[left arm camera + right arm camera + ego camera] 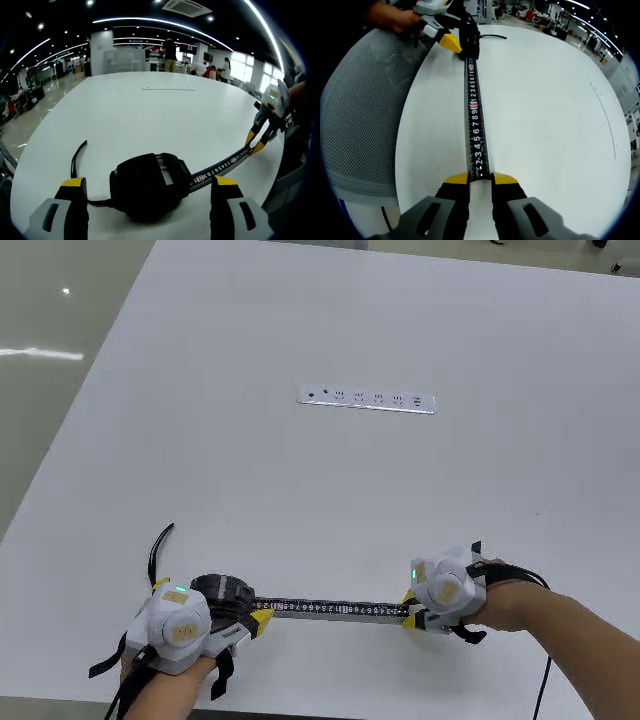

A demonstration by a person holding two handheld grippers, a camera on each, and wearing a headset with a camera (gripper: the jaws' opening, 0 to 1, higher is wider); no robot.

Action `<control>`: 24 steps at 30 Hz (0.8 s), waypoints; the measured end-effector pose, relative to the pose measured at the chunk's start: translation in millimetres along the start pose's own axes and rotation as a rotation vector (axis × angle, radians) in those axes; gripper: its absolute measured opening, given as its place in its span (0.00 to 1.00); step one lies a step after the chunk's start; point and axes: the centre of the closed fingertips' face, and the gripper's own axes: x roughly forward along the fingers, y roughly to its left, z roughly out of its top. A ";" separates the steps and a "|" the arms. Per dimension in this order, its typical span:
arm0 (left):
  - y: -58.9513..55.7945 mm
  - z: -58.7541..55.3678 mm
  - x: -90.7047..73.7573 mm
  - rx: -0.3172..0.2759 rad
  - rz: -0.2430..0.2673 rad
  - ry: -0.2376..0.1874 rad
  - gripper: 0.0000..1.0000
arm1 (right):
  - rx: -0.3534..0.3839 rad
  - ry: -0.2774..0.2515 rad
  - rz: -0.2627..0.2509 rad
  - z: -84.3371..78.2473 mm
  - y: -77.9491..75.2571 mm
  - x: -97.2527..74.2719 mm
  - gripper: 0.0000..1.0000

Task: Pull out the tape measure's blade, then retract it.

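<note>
The black tape measure case [222, 592] lies on the white table near its front edge, with a black wrist strap [158, 545] curling off to the left. Its blade [330, 608] is drawn out flat to the right. My left gripper [150, 182] is open, one yellow-tipped jaw on each side of the case [150, 186] with a small gap either way. My right gripper [480, 177] is shut on the blade's end, and the numbered blade [473, 107] runs straight away from it to the case [470, 37]. In the head view, the left gripper [212, 602] and the right gripper [407, 610] stand about a blade's length apart.
A white power strip [367, 399] lies flat near the middle of the table [300, 490], well beyond the grippers. The table's front edge runs just below both hands. People and office furniture stand far behind in the left gripper view.
</note>
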 end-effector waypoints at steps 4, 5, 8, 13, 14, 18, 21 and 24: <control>-0.8 -0.8 0.3 -0.032 -0.005 0.002 0.98 | -0.001 0.015 -0.001 0.1 3.3 0.2 0.15; -1.3 -1.8 0.2 -0.040 -0.008 0.006 0.96 | 0.003 0.024 -0.002 0.5 4.4 0.1 0.15; -5.1 -3.0 0.1 -0.073 -0.027 0.012 0.89 | -0.020 0.044 -0.007 -0.1 7.4 0.3 0.14; -9.4 -4.1 2.7 -0.095 -0.038 0.020 0.79 | 0.049 0.055 0.007 -1.2 11.6 0.5 0.14; -9.6 -4.9 3.8 -0.095 -0.036 0.024 0.79 | 0.045 0.058 0.007 -1.6 11.5 1.3 0.14; -9.1 -6.2 6.7 -0.105 -0.030 0.030 0.75 | 0.027 0.080 0.001 -1.0 13.0 1.4 0.14; -5.2 -6.3 7.7 -0.125 -0.013 0.033 0.71 | 0.040 0.077 0.000 -2.1 11.8 1.8 0.14; -2.6 -6.9 8.5 -0.147 -0.003 0.037 0.68 | 0.048 0.071 -0.003 -1.5 12.2 0.8 0.14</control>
